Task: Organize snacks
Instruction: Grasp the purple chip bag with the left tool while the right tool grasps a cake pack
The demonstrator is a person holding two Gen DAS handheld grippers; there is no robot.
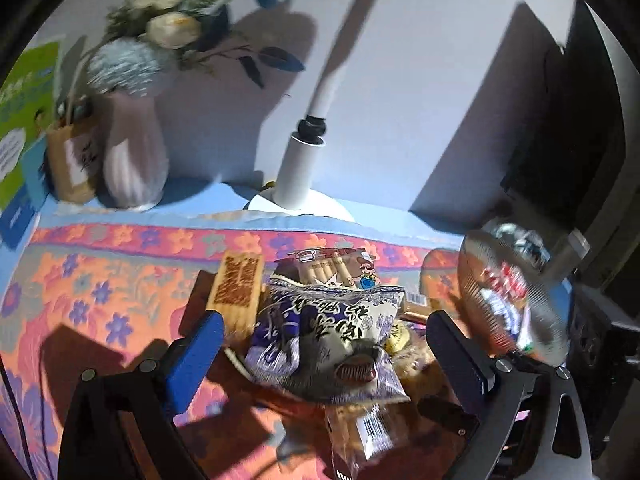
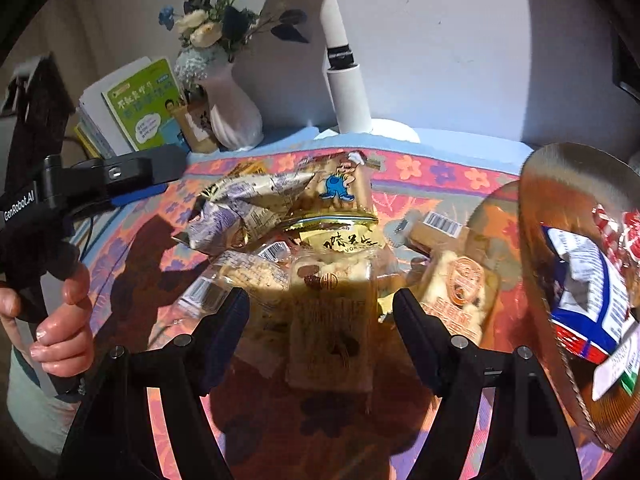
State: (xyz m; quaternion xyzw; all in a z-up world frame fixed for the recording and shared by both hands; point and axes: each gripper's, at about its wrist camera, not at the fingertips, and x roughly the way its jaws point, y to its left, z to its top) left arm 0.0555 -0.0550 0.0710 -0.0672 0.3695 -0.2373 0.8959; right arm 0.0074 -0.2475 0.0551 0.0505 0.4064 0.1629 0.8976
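Observation:
A heap of snack packets lies on the floral tablecloth (image 1: 100, 280). In the left wrist view my left gripper (image 1: 324, 344) hangs wide open over a purple and white bag (image 1: 320, 332), its blue pads apart from the bag on both sides. Behind that bag lie a biscuit-stick pack with a cartoon figure (image 1: 336, 268) and a brown bar (image 1: 240, 284). My right gripper (image 2: 320, 312) stands open around a clear-wrapped pastry packet (image 2: 332, 320), with gaps at both fingers. The left gripper (image 2: 168, 178) shows at the left of the right wrist view, held by a hand (image 2: 60, 320).
A clear ribbed tub (image 2: 560, 208) holding a red, white and blue packet (image 2: 588, 280) stands at the right; it is blurred (image 1: 512, 296). At the back along the wall are a white lamp base (image 1: 296, 176), a pale vase of flowers (image 1: 136, 164), a brown bag (image 1: 72, 160) and books (image 2: 136, 108).

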